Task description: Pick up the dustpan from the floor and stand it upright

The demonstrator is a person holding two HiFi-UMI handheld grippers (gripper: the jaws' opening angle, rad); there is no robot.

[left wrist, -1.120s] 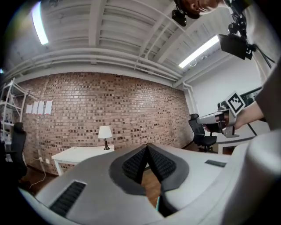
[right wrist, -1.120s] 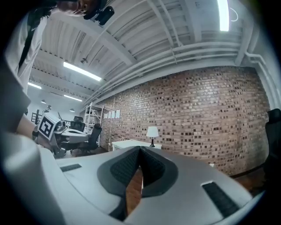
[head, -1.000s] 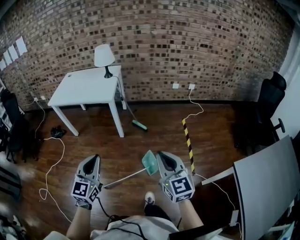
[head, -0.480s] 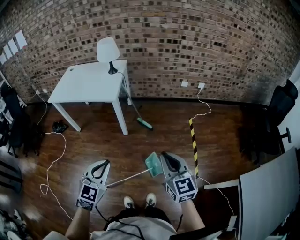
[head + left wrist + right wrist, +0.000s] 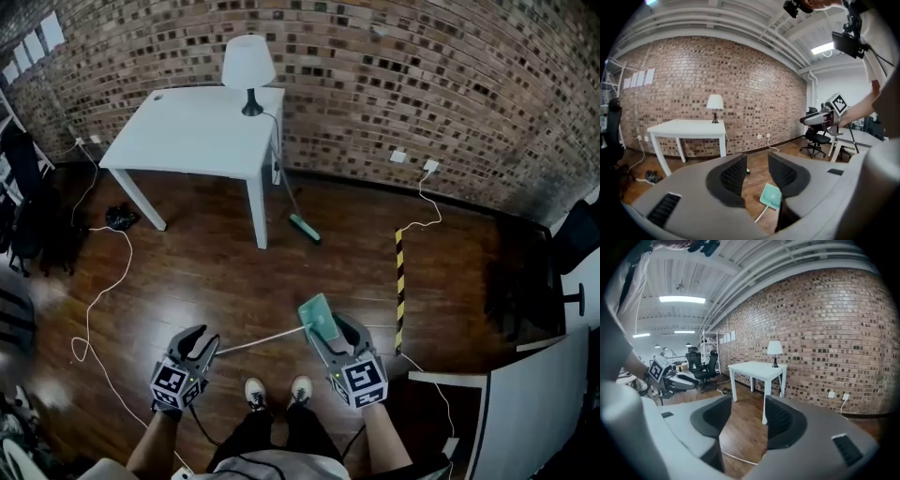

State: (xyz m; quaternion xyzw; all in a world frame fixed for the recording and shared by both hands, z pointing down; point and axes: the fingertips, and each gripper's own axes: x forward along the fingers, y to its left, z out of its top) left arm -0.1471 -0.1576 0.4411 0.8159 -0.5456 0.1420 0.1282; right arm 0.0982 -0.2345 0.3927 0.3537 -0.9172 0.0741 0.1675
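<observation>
Both left gripper (image 5: 195, 338) and right gripper (image 5: 336, 331) fingers have just been opening, spread apart, gripping nothing, near the dustpan (image 5: 316, 313).

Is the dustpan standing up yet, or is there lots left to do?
Nothing is done yet: the green dustpan lies flat on the wooden floor. In hand: the left gripper and the right gripper hang low beside it. Both have just been opening their jaws, and nothing is gripped between them. Left to do: grab it, lift it and stand it upright.
</observation>
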